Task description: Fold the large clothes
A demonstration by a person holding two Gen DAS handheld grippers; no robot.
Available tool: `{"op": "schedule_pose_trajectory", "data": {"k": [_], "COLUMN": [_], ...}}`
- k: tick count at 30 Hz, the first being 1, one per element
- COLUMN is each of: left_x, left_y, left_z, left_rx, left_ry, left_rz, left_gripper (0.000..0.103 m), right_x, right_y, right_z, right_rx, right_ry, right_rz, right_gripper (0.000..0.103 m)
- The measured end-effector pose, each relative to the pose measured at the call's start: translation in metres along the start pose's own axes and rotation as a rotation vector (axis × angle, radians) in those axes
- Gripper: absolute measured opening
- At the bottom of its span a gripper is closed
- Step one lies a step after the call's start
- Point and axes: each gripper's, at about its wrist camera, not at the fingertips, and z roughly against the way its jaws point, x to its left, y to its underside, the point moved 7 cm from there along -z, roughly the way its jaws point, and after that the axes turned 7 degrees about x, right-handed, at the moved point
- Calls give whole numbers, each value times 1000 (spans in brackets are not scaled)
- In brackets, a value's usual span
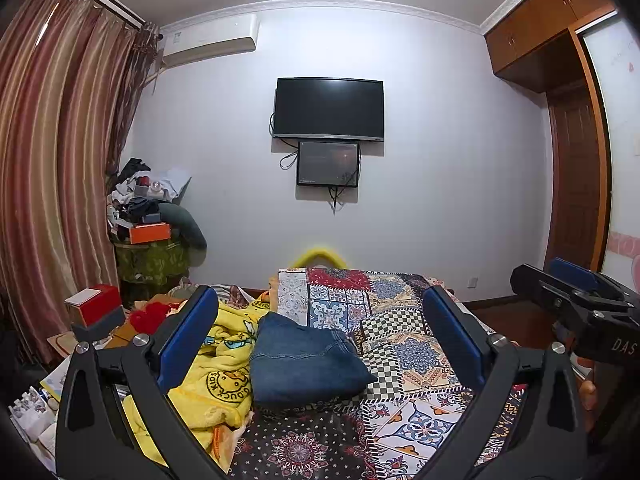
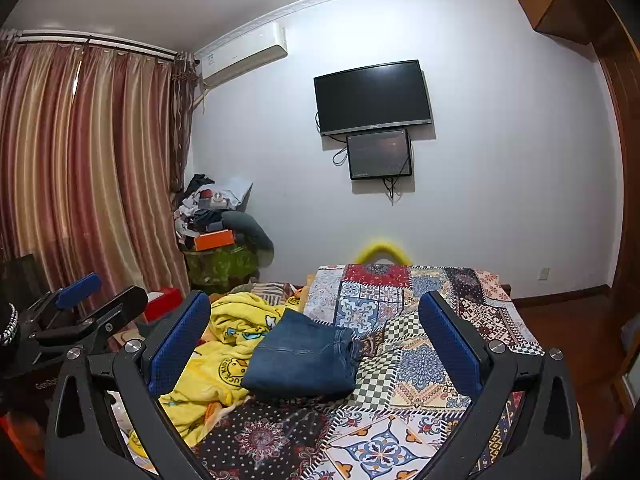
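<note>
Jeans: folded blue jeans (image 1: 306, 360) lie in a compact stack on the bed, their left edge touching the yellow blanket, the rest on the patchwork cover.
Left gripper: the left gripper (image 1: 320, 340) is raised above the near end of the bed, its jaws spread wide with the 2 blue pads far apart, nothing between them; the jeans sit in the gap as seen from behind, apart from both pads.
Right gripper: the right gripper (image 2: 314, 340) is held just beside it at a similar height, jaws equally wide and holding nothing.
Bed: the bed (image 1: 416, 356) carries a patchwork cover of tile and check prints.
Blanket: a crumpled yellow blanket (image 1: 224, 356) with duck prints lies left of the jeans.
Wall: a dark TV (image 1: 329, 108) hangs above a smaller screen (image 1: 328, 164).
Left side: striped curtains (image 1: 52, 152), with a pile of clutter (image 1: 152, 208) in the corner.
</note>
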Motion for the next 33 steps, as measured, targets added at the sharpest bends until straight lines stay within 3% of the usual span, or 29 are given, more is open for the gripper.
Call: {"op": "schedule_pose_trajectory", "data": {"k": [33], "left_x": [-10], "left_y": [4], "left_z": [-3], "left_rx": [38], "left_ry": [58], "left_rz": [10], "left_gripper": [103], "right_x": [4], "right_y": [-1], "right_z": [-2], "right_rx": [13], "right_ry": [5], "right_rz": [-2], "right_gripper": [103]}}
